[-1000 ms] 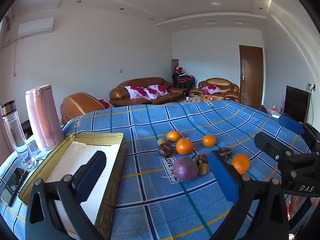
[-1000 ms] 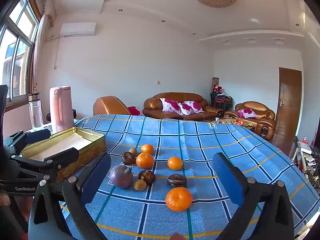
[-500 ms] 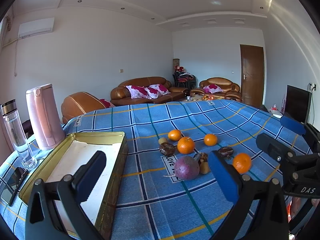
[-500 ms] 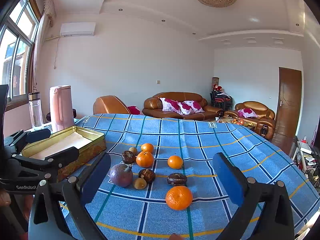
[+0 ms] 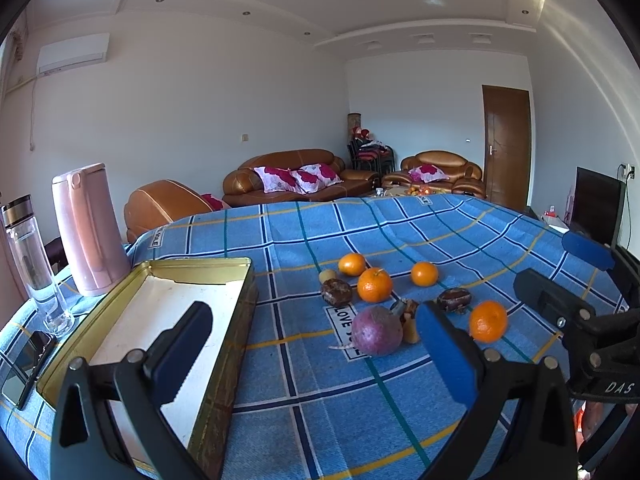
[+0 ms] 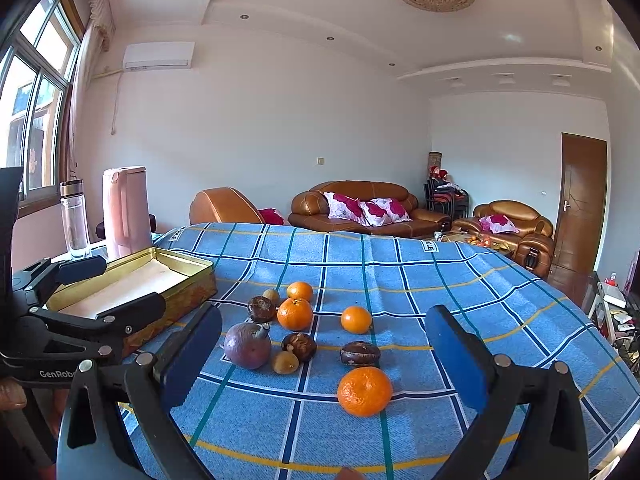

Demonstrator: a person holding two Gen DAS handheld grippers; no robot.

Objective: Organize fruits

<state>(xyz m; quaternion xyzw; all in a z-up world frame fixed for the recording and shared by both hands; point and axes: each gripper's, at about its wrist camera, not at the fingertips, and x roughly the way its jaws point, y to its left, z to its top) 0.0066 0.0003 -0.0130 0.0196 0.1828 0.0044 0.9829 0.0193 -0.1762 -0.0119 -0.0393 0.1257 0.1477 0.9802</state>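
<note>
Four oranges sit on the blue checked cloth (image 6: 440, 288) with dark brown fruits, small tan ones and a purple fruit (image 6: 247, 345). The nearest orange (image 6: 364, 391) lies between the wide-apart fingers of the right gripper (image 6: 324, 344). The left gripper (image 5: 316, 344) is open too and holds nothing. Only the left view shows a phone (image 5: 28, 360) beside the gold tin (image 5: 224, 360). Only the right view shows the window (image 6: 28, 92).
</note>
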